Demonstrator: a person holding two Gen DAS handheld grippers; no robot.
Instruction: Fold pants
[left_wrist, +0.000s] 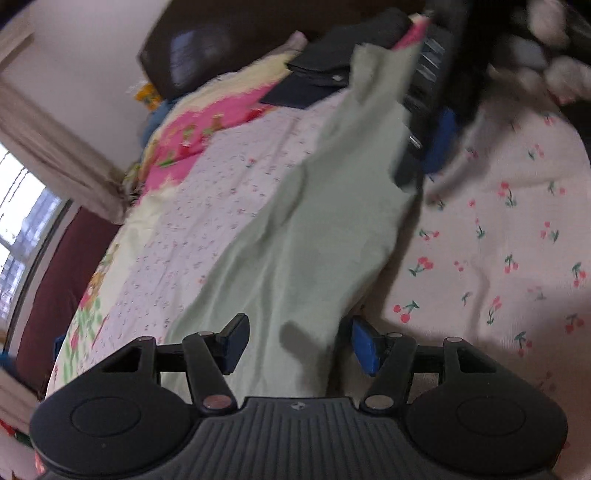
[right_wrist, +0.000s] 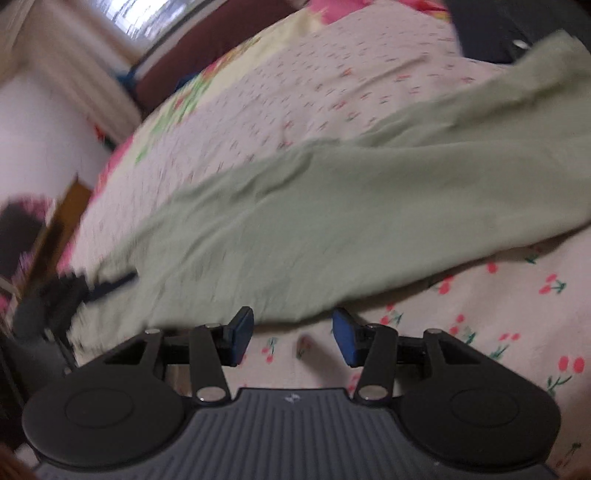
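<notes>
Pale green pants (left_wrist: 295, 236) lie stretched out on a bed with a cherry-print sheet (left_wrist: 498, 258). My left gripper (left_wrist: 297, 343) is open, its blue-padded fingers straddling the near end of the pants without gripping. The right gripper shows at the far end in the left wrist view (left_wrist: 428, 122), blurred. In the right wrist view the pants (right_wrist: 351, 206) run across the frame. My right gripper (right_wrist: 293, 338) is open just short of their near edge, over the sheet (right_wrist: 480, 314). The left gripper appears blurred at the left in the right wrist view (right_wrist: 74, 291).
A dark folded garment (left_wrist: 325, 74) lies at the far end of the bed beside a pink floral quilt (left_wrist: 192, 129). A dark headboard (left_wrist: 221, 40) stands behind it. A curtain and window (left_wrist: 22, 206) are at the left. A maroon cushion (right_wrist: 207, 55) lies along the bed's far side.
</notes>
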